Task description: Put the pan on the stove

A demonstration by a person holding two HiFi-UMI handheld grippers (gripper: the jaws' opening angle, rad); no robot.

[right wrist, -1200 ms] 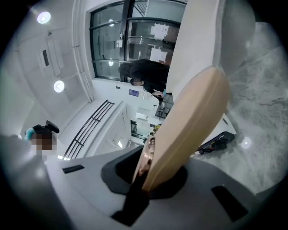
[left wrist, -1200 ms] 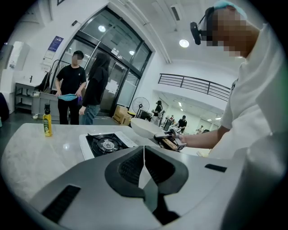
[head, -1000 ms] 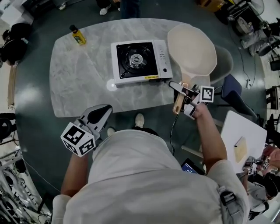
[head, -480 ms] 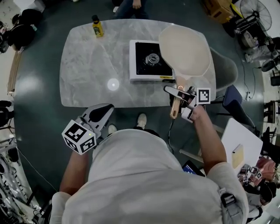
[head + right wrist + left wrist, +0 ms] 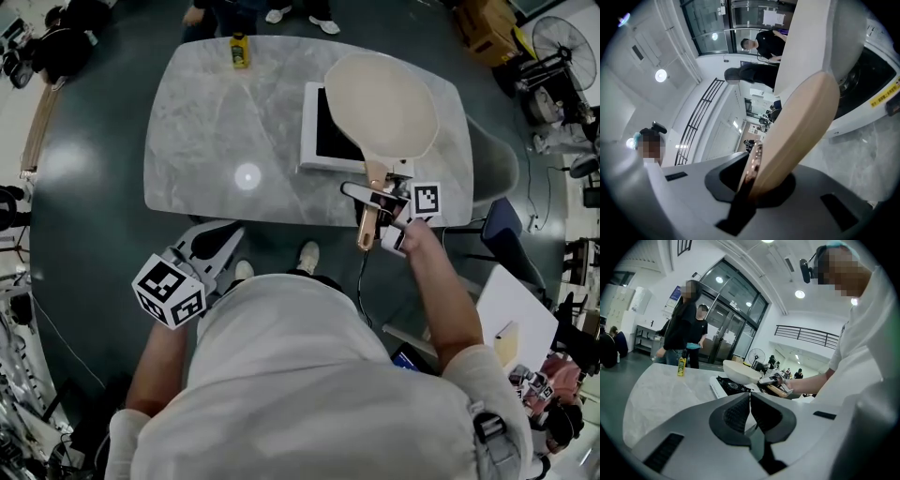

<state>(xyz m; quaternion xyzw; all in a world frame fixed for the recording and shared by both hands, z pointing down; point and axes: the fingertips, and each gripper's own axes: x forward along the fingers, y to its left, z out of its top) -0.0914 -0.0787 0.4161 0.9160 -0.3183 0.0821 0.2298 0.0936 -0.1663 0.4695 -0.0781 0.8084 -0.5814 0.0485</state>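
A cream pan with a tan handle hangs in the air above the white portable stove on the marble table, hiding most of the burner. My right gripper is shut on that handle; in the right gripper view the handle runs up between the jaws and the stove lies below the pan. My left gripper hangs low beside my body off the table's near edge, jaws shut and empty. The left gripper view shows the pan over the stove.
A small yellow bottle stands at the table's far edge. A grey chair sits to the right of the table. People stand beyond the far side. A white board lies at the lower right.
The pan has travelled left from beside the stove to above it, carried by my right gripper. My head view has shifted, so the table sits further right. The left gripper stayed put.
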